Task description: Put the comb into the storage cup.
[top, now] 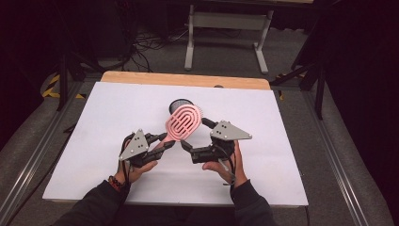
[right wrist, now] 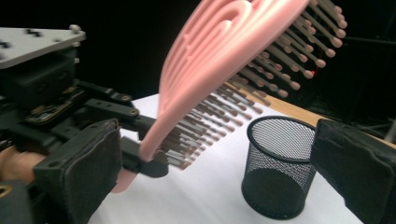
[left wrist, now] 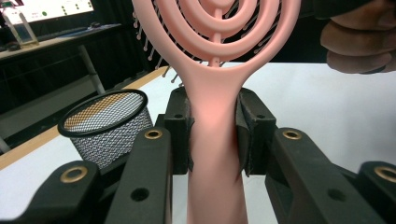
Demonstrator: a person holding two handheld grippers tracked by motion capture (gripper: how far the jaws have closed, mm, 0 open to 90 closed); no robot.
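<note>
1. The left gripper (top: 165,141) is closed on the handle of a pink hairbrush (top: 183,122); in the left gripper view both pads press the handle (left wrist: 215,154) from the two sides.
2. The hairbrush is held in the air above the white table (top: 94,141), with its oval head pointing away from the person and raised.
3. In the right gripper view the bristles (right wrist: 261,84) point down and to the side, toward the table.
4. The right gripper (top: 186,143) is released: its jaws stand wide apart, and nothing is between them.
5. It is just beside the hairbrush handle, not touching it.
6. A black mesh cup (top: 181,104) stands upright on the table behind the hairbrush head, and it looks empty in the right gripper view (right wrist: 278,168).
</note>
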